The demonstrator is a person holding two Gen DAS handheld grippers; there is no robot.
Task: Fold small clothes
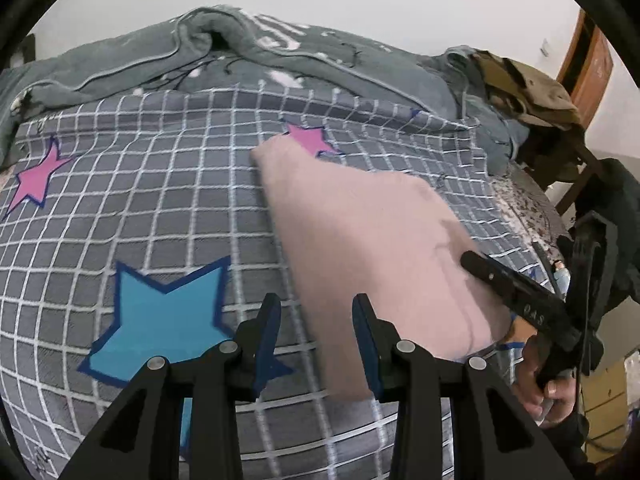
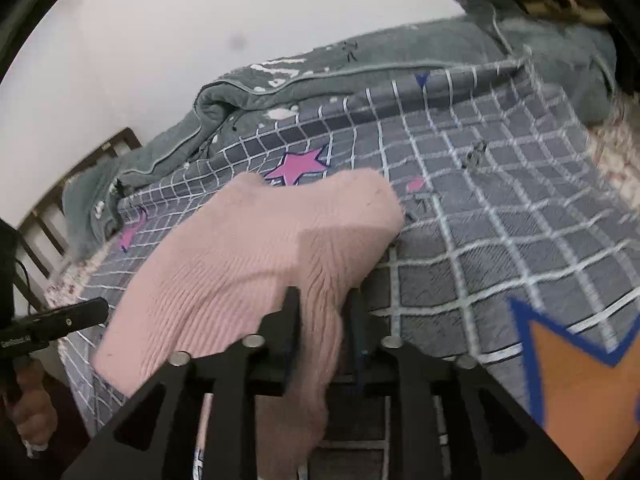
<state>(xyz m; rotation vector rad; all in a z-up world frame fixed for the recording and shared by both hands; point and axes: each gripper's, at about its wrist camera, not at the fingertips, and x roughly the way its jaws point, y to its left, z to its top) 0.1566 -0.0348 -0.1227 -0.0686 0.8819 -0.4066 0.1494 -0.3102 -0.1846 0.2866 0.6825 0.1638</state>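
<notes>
A pink knit garment point(image 1: 360, 232) lies on a grey checked bedsheet with stars point(image 1: 160, 184). My left gripper point(image 1: 316, 312) is open and empty, just above the sheet at the garment's near left edge. My right gripper point(image 2: 324, 304) is shut on a fold of the pink garment point(image 2: 256, 248) and lifts that part off the bedsheet point(image 2: 500, 200). In the left wrist view the right gripper point(image 1: 472, 260) reaches in from the right and touches the garment's right side.
A grey blanket point(image 1: 240, 52) is bunched along the far side of the bed. A heap of grey and khaki clothes point(image 1: 520, 92) sits at the far right corner. A wooden bed frame point(image 2: 60, 208) shows at the left in the right wrist view.
</notes>
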